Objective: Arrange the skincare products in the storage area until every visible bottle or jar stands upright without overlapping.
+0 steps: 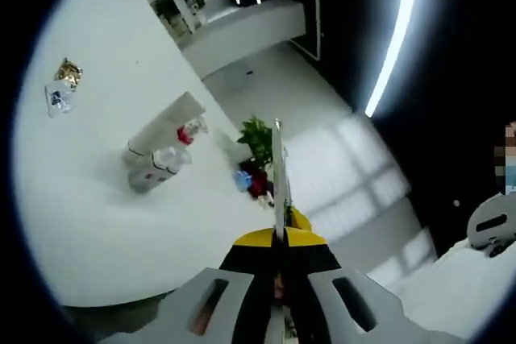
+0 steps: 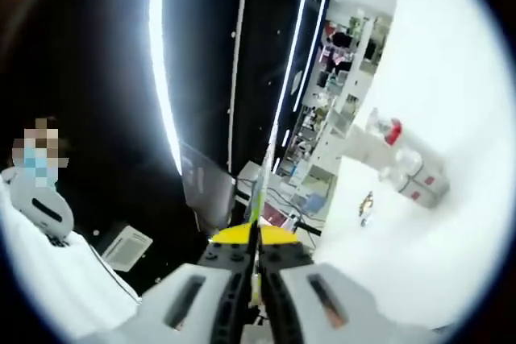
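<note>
Bottles (image 1: 158, 168) cluster on white table (image 1: 89, 223) (contents unclear).

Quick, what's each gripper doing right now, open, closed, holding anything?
Left gripper: closed, jaws pressed together, holding nothing.
Right gripper: closed, jaws pressed together, holding nothing.

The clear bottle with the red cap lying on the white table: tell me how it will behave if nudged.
The clear bottle lies on its side on the white table, so it may roll. It looks like thin plastic, probably light. The white tube beside it could block rolling that way.
</note>
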The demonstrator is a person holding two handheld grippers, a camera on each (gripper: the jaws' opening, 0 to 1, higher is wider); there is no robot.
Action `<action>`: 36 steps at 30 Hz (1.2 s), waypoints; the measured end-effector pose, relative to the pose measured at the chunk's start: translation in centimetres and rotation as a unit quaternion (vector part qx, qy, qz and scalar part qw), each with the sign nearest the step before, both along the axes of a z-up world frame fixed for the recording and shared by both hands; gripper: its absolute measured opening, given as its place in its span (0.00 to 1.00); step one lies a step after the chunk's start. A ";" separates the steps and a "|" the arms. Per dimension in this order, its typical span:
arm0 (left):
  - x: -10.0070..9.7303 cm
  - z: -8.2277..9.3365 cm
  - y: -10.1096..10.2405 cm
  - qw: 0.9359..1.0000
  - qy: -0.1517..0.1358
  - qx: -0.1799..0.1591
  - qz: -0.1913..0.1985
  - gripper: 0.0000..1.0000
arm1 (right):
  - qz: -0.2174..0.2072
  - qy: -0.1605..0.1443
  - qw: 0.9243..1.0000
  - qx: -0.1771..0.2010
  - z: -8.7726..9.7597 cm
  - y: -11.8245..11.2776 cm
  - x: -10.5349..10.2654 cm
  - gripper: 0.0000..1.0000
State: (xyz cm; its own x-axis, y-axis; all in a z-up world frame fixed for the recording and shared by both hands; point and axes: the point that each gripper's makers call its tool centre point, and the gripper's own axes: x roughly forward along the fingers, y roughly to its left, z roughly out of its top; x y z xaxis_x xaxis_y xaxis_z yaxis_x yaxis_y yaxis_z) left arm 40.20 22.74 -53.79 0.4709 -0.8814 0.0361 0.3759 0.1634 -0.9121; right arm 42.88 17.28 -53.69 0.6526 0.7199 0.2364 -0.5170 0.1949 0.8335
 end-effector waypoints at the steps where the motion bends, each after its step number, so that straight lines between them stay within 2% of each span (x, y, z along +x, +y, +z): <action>1: 0.0 0.0 0.1 1.000 0.000 -0.002 0.002 0.00 | -0.002 -0.001 1.000 -0.011 -0.2 0.1 0.1 0.02; 7: 0.0 -0.4 1.0 1.000 0.011 -0.011 0.020 0.00 | -0.003 -0.027 0.997 -0.071 -0.9 1.1 0.2 0.06; 11: 0.1 -0.8 1.6 0.999 0.019 -0.016 0.032 0.00 | 0.005 -0.046 0.992 -0.121 -1.6 1.9 0.1 0.09; 14: 0.3 -1.0 2.0 0.998 0.027 -0.022 0.043 0.00 | 0.013 -0.056 0.990 -0.131 -1.7 2.2 0.0 0.13; 17: 0.7 -1.2 2.5 0.997 0.035 -0.030 0.058 0.00 | 0.017 -0.062 0.987 -0.149 -1.9 2.5 -0.2 0.19; 22: 1.2 -2.1 3.2 0.996 0.044 -0.020 0.072 0.00 | 0.021 -0.065 0.984 -0.167 -2.3 2.9 -0.2 0.29; 26: 1.9 -2.8 3.8 0.994 0.055 -0.020 0.087 0.00 | 0.017 -0.073 0.976 -0.206 -3.1 2.9 0.1 0.39; 31: 2.6 -3.6 4.3 0.993 0.067 -0.020 0.099 0.00 | 0.011 -0.071 0.967 -0.244 -4.2 2.6 0.5 0.56; 36: 3.4 -4.9 4.4 0.991 0.083 -0.010 0.108 0.00 | 0.010 -0.068 0.960 -0.270 -5.1 2.3 0.5 0.62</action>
